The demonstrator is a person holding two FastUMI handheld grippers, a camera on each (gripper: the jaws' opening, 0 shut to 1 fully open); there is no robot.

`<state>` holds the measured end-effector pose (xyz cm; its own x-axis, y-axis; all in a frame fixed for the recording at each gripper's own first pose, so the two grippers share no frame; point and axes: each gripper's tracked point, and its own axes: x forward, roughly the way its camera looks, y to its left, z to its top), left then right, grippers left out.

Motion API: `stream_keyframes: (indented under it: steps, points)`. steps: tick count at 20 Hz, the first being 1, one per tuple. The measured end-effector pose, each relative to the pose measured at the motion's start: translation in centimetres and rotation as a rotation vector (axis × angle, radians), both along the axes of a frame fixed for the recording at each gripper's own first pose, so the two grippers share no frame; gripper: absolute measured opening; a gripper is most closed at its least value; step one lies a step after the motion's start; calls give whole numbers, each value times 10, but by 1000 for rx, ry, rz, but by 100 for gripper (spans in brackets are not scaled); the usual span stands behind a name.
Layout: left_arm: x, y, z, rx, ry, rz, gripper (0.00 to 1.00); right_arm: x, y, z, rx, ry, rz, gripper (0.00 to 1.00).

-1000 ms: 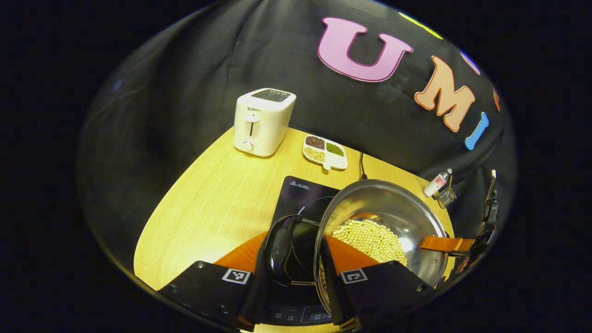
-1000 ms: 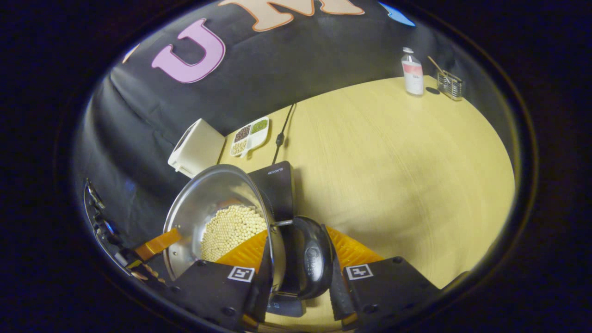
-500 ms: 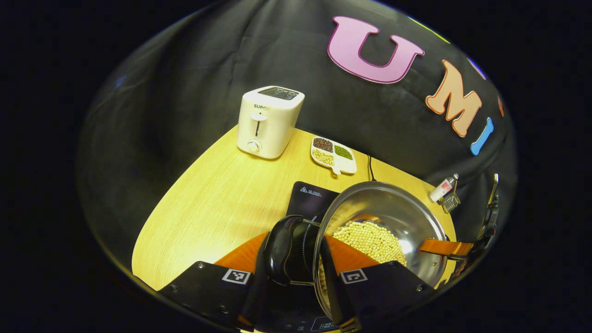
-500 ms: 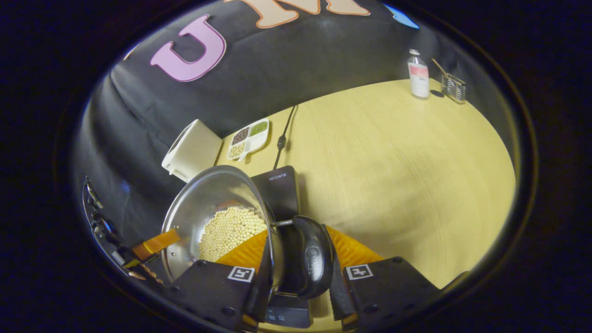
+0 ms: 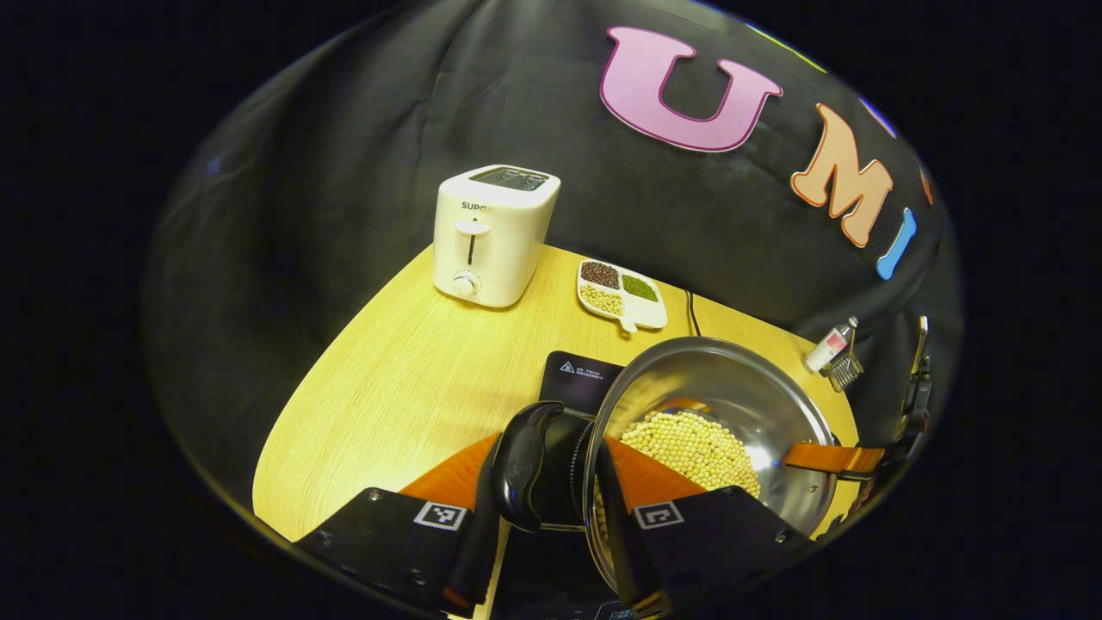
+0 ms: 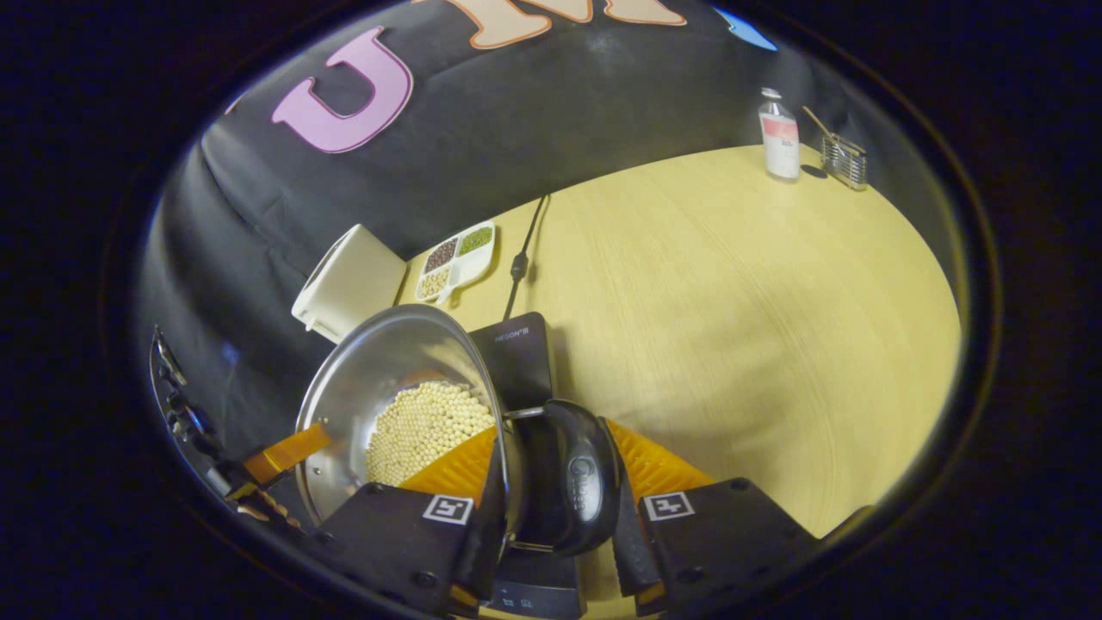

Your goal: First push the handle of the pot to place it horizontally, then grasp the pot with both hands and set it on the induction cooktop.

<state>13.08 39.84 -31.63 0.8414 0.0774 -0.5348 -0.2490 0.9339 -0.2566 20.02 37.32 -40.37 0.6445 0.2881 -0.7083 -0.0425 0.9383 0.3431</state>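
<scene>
1. My left gripper pinches one black handle; my right gripper pinches the second handle.
2. One steel pot of pale beans hangs above one induction cooktop.
3. One toaster and one divided dish stand beyond.

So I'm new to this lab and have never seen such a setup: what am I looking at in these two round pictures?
A person holds one pair of tongs in each hand, and a camera rides on each pair. The left gripper view looks along the left tongs, shut on one black handle of a steel pot of pale beans. The right gripper view looks along the right tongs, shut on the opposite handle. Below the pot lies a black cooktop on a wooden table. Farther back stand a toaster, a divided dish of beans and a bottle.
</scene>
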Motion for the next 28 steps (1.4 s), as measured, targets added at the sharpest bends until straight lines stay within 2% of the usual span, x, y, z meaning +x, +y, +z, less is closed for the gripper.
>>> stream_keyframes:
  steps: [2, 3, 5, 6, 7, 8, 9, 10, 11, 12, 13, 14, 15, 17, 18, 19, 20, 21, 22, 23, 24, 25, 26, 27, 28]
  points:
    - [0, 2, -1, -1, 1, -1, 58, -2, 1, -3, 10, 11, -1, 57]
    - [1, 2, -1, -3, 1, 5, 60, -5, 1, -5, 11, 22, -1, 51]
    - [2, 2, -3, 2, 6, 11, 62, -5, 2, -3, 22, 20, 1, 53]
    - [2, 2, -2, 0, 2, 15, 64, -5, 3, -2, 26, 15, 5, 50]
    - [4, 1, 1, -8, -14, 21, 65, -6, 5, -1, 37, 11, 16, 55]
    - [5, 2, 6, -9, -35, 30, 71, -6, 7, 2, 45, 6, 23, 59]
    - [7, 6, 11, 4, -56, 43, 69, -6, 5, 7, 55, -10, 25, 64]
    - [6, 10, 14, 25, -67, 50, 76, -4, 2, 13, 58, -29, 22, 76]
    - [4, 13, 17, 48, -68, 51, 88, -2, -3, 18, 55, -48, 7, 89]
    - [3, 16, 20, 70, -69, 54, 90, 0, -8, 24, 55, -67, -3, 100]
    - [1, 19, 24, 89, -77, 59, 90, 3, -14, 30, 55, -87, -17, 100]
    - [0, 22, 30, 102, -91, 64, 89, 6, -20, 37, 55, -109, -31, 93]
    - [-2, 24, 35, 117, -103, 79, 96, 7, -28, 45, 54, -133, -45, 100]
    - [-8, 29, 46, 145, -123, 108, 96, 9, -44, 61, 48, -180, -74, 100]
    - [-12, 28, 52, 152, -134, 114, 96, 7, -52, 69, 44, -200, -87, 92]
    - [-15, 26, 58, 156, -146, 119, 96, 5, -61, 76, 38, -218, -101, 100]
    - [-18, 22, 63, 156, -156, 120, 96, 3, -69, 84, 33, -238, -114, 100]
    - [-22, 18, 69, 158, -162, 121, 96, -1, -79, 93, 27, -261, -128, 92]
    - [-27, 13, 75, 161, -171, 122, 96, 2, -88, 104, 18, -283, -142, 100]
    - [-30, 8, 83, 164, -186, 125, 96, -3, -98, 113, 8, -305, -152, 92]
    - [-35, 2, 92, 170, -203, 129, 96, -5, -106, 120, -7, -326, -158, 100]
    - [-40, -3, 102, 179, -223, 136, 96, -9, -114, 127, -23, -346, -157, 92]
    - [-45, -10, 112, 188, -245, 142, 96, -16, -124, 135, -39, -365, -152, 100]
    - [-51, -18, 122, 196, -262, 146, 96, -20, -132, 143, -53, -383, -148, 92]
    - [-57, -25, 130, 203, -270, 153, 96, -24, -136, 151, -55, -399, -137, 100]
